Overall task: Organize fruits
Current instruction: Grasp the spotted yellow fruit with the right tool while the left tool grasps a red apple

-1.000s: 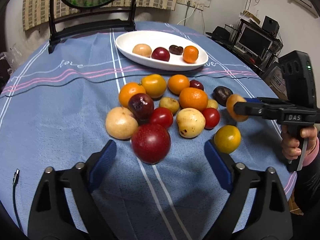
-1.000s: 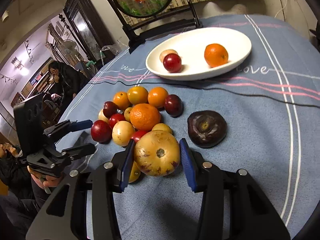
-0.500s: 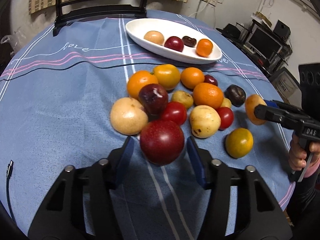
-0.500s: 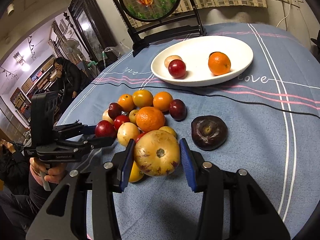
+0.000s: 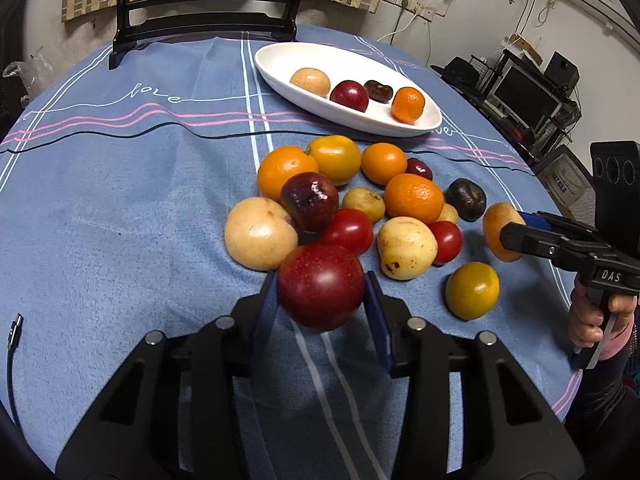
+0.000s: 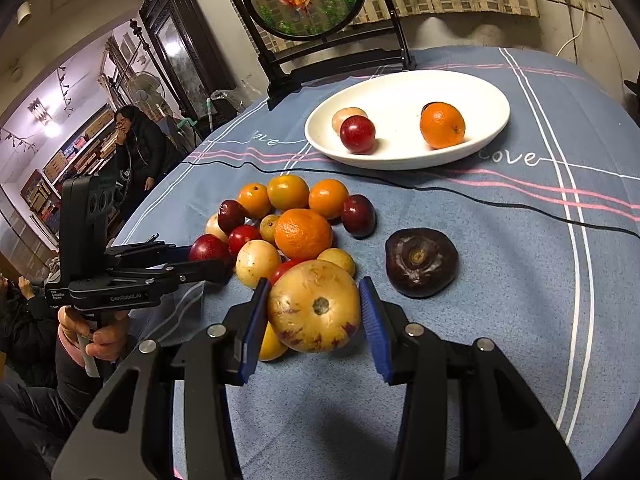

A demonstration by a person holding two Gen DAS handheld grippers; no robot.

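Dim, warm indoor light leaves soft shadows under the fruit, glare glints on the dark plum (image 5: 309, 200), and fisheye bending darkens every corner from twelve through six o'clock.

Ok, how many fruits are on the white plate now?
4, in a row on the white plate: tan fruit, red fruit, dark fruit, orange.

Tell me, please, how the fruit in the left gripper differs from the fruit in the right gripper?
The red apple is deep red and glossy; the yellow fruit is pale yellow with purple streaks. The red apple looks smooth and even; the yellow fruit shows a dark calyx spot facing the camera. Both are round and clamped between blue pads.
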